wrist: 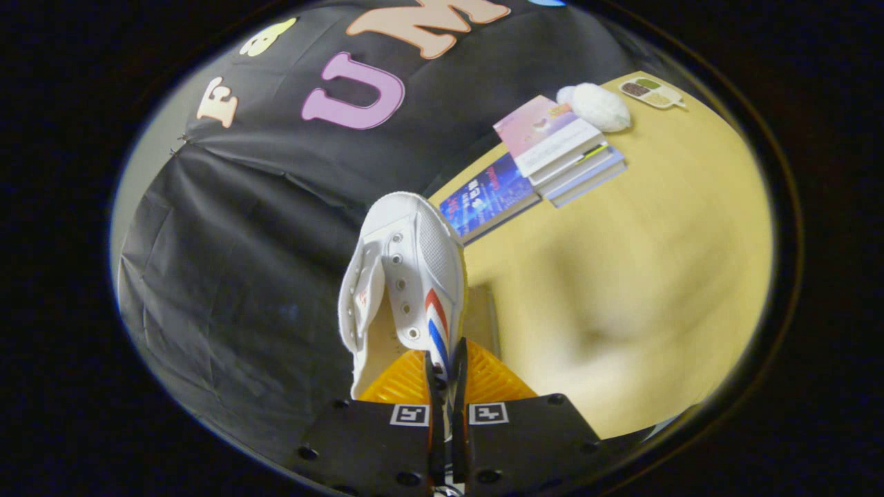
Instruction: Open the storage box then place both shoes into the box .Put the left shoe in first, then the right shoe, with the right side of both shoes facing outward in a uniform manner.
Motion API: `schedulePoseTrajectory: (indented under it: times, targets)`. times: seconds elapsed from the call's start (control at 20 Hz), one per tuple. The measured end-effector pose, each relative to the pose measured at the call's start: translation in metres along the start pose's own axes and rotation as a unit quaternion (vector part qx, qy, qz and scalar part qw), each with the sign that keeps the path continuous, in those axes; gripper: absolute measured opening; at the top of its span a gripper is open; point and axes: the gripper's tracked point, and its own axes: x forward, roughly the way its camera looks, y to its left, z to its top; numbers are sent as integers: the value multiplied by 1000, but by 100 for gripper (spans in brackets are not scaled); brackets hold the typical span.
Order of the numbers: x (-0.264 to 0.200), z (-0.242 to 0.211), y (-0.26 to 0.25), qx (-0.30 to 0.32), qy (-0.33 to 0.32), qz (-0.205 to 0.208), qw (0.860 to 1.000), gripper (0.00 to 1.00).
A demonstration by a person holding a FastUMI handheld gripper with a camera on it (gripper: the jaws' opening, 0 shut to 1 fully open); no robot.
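Observation:
A white canvas shoe (404,276) with red and blue stripes on its side hangs in the air, toe pointing away from me, tongue flopped open. My gripper (447,376) is shut on the shoe's side wall near the heel, both fingers pressing the fabric at the stripes. The view is tilted, with the wooden table (656,262) off to the right and the black cloth wall behind the shoe. The shoe's sole side is turned toward the table.
A stack of books (559,155) lies at the table's far edge, with a blue book (487,197) beside it. A white fluffy object (599,107) and a small divided tray (651,92) sit beyond the books.

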Motion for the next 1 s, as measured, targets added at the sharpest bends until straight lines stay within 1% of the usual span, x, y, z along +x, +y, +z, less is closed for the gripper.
schedulePoseTrajectory:
  times: [0.1, 0.25, 0.45, 0.55, 0.75, 0.85, 1.0]
  targets:
    - [15, -8, 21, 0, 3, 3, 1000, 7]
    - [42, -31, 42, 3, 20, -3, 1000, 7]
    - [77, -65, 58, 7, 43, -25, 999, 7]
    - [93, -78, 60, -2, 46, -40, 998, 7]
    - [116, -101, 50, -21, 43, -93, 994, 7]
    - [126, -110, 40, -30, 45, -125, 991, 7]
    - [132, -121, 26, -27, 43, -171, 984, 7]
